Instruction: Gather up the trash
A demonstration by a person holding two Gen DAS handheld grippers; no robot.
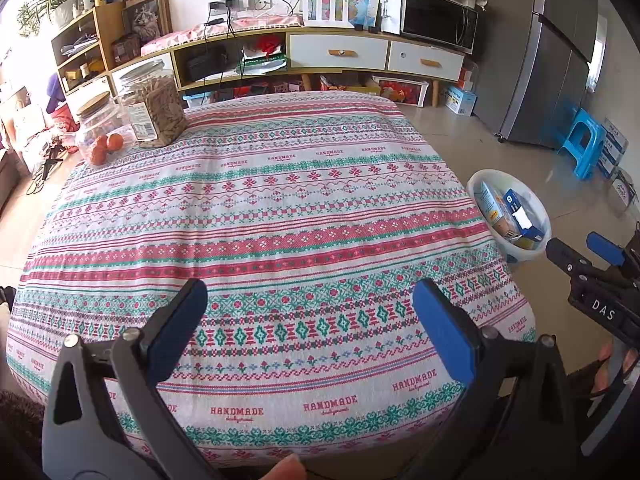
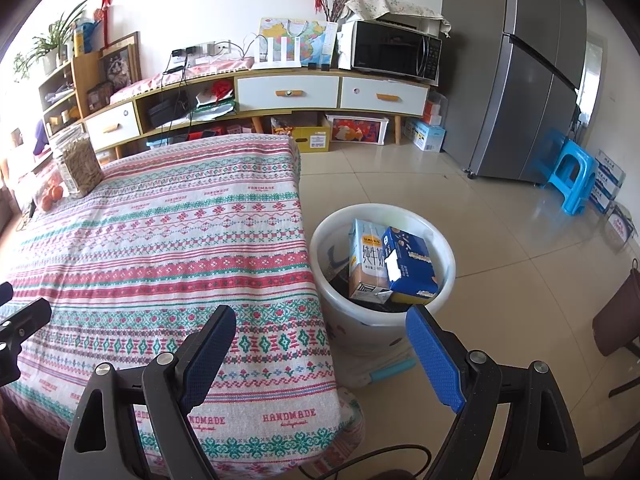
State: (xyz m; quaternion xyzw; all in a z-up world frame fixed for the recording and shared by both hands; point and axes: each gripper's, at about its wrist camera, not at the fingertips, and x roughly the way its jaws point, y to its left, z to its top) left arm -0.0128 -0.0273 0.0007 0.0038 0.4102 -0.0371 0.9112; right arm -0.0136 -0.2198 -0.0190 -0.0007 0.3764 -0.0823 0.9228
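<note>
A white trash bucket [image 2: 444, 256] stands on the floor by the table's right edge. It holds a milk carton [image 2: 366, 264] and a blue box [image 2: 412, 264]. The bucket also shows in the left wrist view [image 1: 476, 184]. My right gripper [image 2: 320, 344] is open and empty, over the table's near right corner, short of the bucket. My left gripper [image 1: 310, 312] is open and empty above the near part of the patterned tablecloth [image 1: 280, 200]. The right gripper [image 1: 580, 248] shows at the right edge of the left wrist view.
Two clear jars stand at the table's far left: one with oranges [image 1: 100, 132], one with brown sticks [image 1: 154, 104]. Behind are a TV cabinet [image 2: 288, 92], a microwave [image 2: 394, 50], a grey fridge [image 2: 520, 80] and a blue stool [image 2: 570, 176]. A brown chair [image 2: 618, 316] is at right.
</note>
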